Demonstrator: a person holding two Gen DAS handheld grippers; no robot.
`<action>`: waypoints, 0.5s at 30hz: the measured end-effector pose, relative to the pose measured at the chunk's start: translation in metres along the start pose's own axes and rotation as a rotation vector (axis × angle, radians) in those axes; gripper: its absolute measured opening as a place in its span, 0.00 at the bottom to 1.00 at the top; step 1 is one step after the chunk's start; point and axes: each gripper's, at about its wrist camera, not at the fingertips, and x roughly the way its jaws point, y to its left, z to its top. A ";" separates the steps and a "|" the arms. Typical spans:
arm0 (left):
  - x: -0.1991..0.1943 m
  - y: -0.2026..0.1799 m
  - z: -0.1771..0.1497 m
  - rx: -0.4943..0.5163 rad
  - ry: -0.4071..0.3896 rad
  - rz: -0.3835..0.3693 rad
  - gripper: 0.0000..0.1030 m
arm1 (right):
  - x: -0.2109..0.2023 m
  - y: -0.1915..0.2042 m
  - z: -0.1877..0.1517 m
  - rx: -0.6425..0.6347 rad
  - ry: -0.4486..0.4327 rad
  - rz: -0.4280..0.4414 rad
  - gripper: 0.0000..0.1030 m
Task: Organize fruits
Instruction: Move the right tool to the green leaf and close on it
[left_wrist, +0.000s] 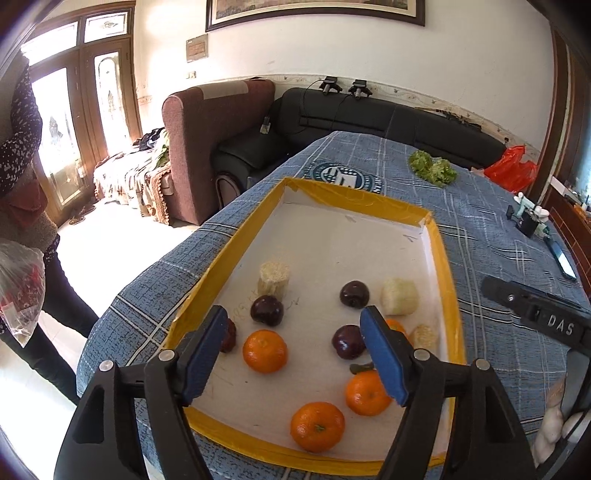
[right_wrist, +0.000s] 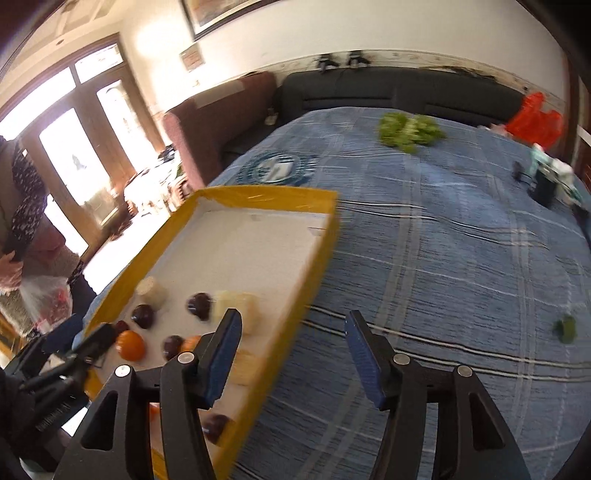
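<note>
Fruit tray, two wrist views, near to far.

Left wrist view: left gripper (left_wrist: 295, 354) hangs over near end of tray (left_wrist: 445, 280), a shallow white box w/ yellow-taped rim, set on table under blue plaid cloth (left_wrist: 491, 266). Jaws stand apart, released; nothing pinched. Nearest the camera, below and between the fingers, lies an orange (left_wrist: 317, 426). A second orange (left_wrist: 365, 393) is partly hidden behind the right-side finger. A third orange (left_wrist: 264, 350) sits in the gap between the fingers, closer to the left-side one. Dark plum (left_wrist: 347, 341) lies just beside the right-side finger; a small dark red fruit (left_wrist: 229, 335) peeks out behind the left-side finger. Beyond the fingertips: two more plums (left_wrist: 266, 310) and (left_wrist: 354, 294), then pale corn pieces (left_wrist: 274, 278), (left_wrist: 399, 296), and one (left_wrist: 424, 336) near the tray's right wall. Far half of tray bare. Right gripper body (left_wrist: 535, 314) shows at right edge, over the cloth.

Right wrist view (blurred): right gripper (right_wrist: 293, 354) is off the tray, over bare cloth just right of the yellow rim; jaws apart, empty. Small green item (right_wrist: 565, 328) lies on cloth well to its right; kind cannot be told. Farther: leafy greens (right_wrist: 410, 131), red bag (right_wrist: 535, 120), dark sofa (right_wrist: 388, 90).
</note>
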 end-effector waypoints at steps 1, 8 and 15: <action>-0.002 -0.004 -0.001 0.010 -0.004 -0.008 0.72 | -0.005 -0.017 0.000 0.028 -0.007 -0.020 0.62; -0.011 -0.018 -0.002 0.050 -0.022 -0.024 0.72 | -0.043 -0.155 -0.006 0.239 -0.044 -0.196 0.61; -0.009 -0.020 -0.002 0.049 -0.010 -0.028 0.72 | -0.043 -0.222 -0.003 0.251 -0.003 -0.320 0.61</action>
